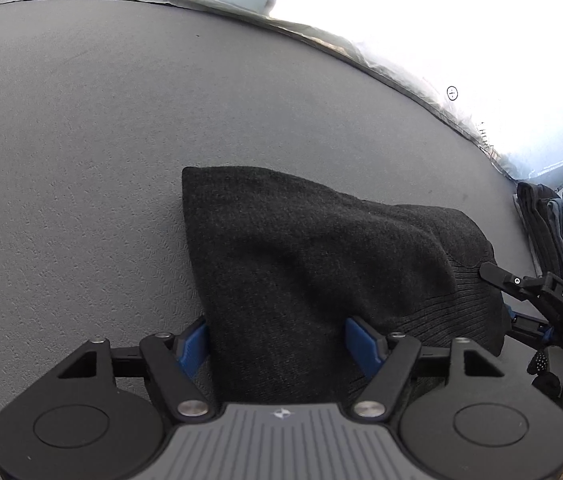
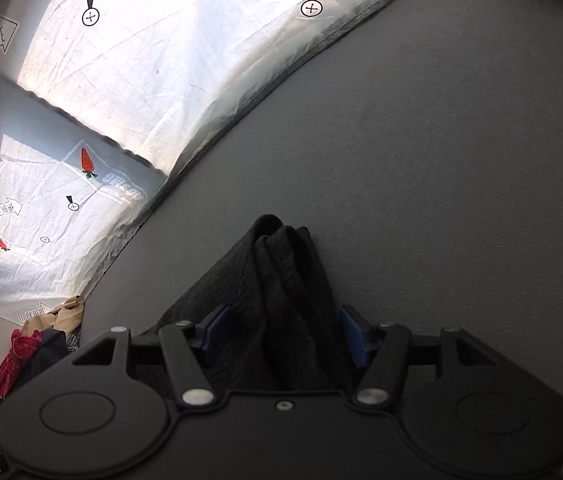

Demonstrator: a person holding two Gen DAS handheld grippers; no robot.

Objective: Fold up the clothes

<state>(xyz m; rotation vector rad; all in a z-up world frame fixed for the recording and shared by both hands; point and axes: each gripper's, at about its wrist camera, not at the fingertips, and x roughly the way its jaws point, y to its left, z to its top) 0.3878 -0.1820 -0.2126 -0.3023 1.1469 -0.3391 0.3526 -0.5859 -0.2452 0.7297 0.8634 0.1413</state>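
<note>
A dark grey knit sweater [image 1: 321, 248] lies folded on the grey table [image 1: 81, 140]. My left gripper [image 1: 277, 344] has its blue pads [image 1: 193, 344] wide apart on either side of the sweater's near edge, and the cloth fills the gap between them. My right gripper [image 2: 277, 336] also stands wide, with a bunched fold of the sweater [image 2: 281, 280] between its blue pads [image 2: 351, 336]. The right gripper also shows in the left wrist view [image 1: 541, 296], at the sweater's right end.
A stack of folded jeans and dark trousers [image 1: 561, 232] sits at the table's right edge. A heap of red, navy and beige clothes [image 2: 37, 344] lies off the table's left side. A white printed sheet [image 2: 121, 80] hangs beyond the far edge.
</note>
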